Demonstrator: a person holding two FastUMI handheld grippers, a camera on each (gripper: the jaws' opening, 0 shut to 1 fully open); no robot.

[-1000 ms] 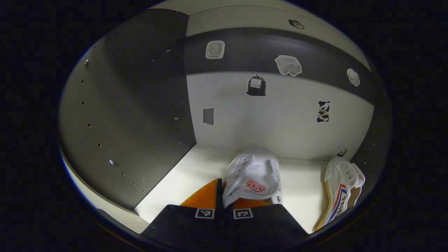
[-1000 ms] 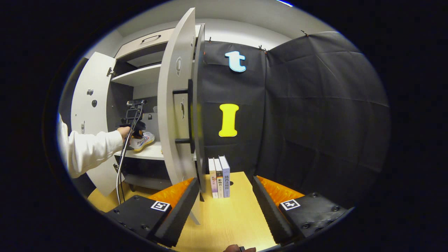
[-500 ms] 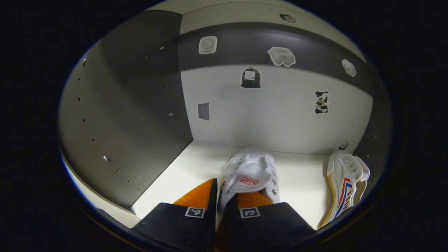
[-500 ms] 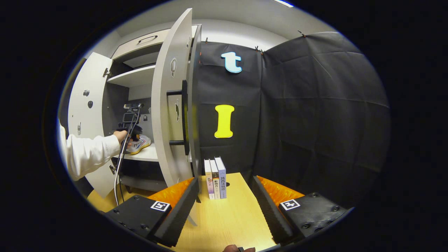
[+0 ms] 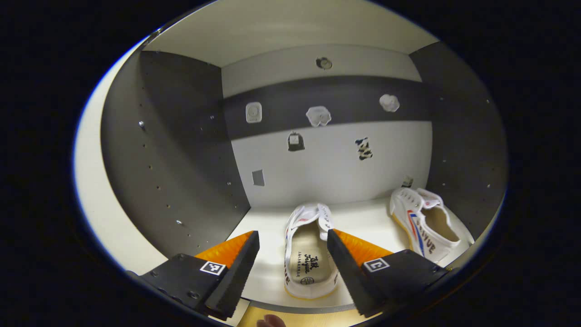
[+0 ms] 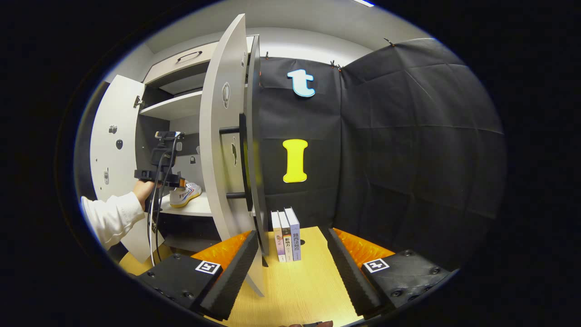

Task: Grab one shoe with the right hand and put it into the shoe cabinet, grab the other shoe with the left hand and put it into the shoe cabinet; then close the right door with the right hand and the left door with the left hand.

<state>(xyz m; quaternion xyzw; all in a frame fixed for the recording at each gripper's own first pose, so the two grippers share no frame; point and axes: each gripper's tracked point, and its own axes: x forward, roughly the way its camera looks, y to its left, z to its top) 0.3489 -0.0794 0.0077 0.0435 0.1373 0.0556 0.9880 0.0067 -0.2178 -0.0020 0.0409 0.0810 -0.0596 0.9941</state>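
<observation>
In the left gripper view a white sneaker (image 5: 308, 252) rests on the cabinet's white shelf (image 5: 363, 220), heel toward me. My left gripper (image 5: 290, 268) stands open just in front of it, fingers apart on either side of the heel, not touching. A second white sneaker (image 5: 422, 225) with red and blue stripes lies at the shelf's right end. In the right gripper view my right gripper (image 6: 290, 263) is open over the wooden tabletop (image 6: 295, 286), beside the open right door (image 6: 224, 150). Farther left a white-sleeved arm (image 6: 111, 218) holds the left gripper (image 6: 159, 175) at the shelf, near a sneaker (image 6: 186, 194).
The left door (image 6: 106, 145) stands open at the far left. A dark bar handle (image 6: 243, 161) runs down the right door's edge. Three upright books (image 6: 286, 234) stand on the tabletop against the black cloth wall. The cabinet's back panel (image 5: 327, 159) carries several small stickers.
My left gripper has opened, let go of the sneaker and drawn back from the shelf; the shoe now rests there. The right gripper has barely shifted.
</observation>
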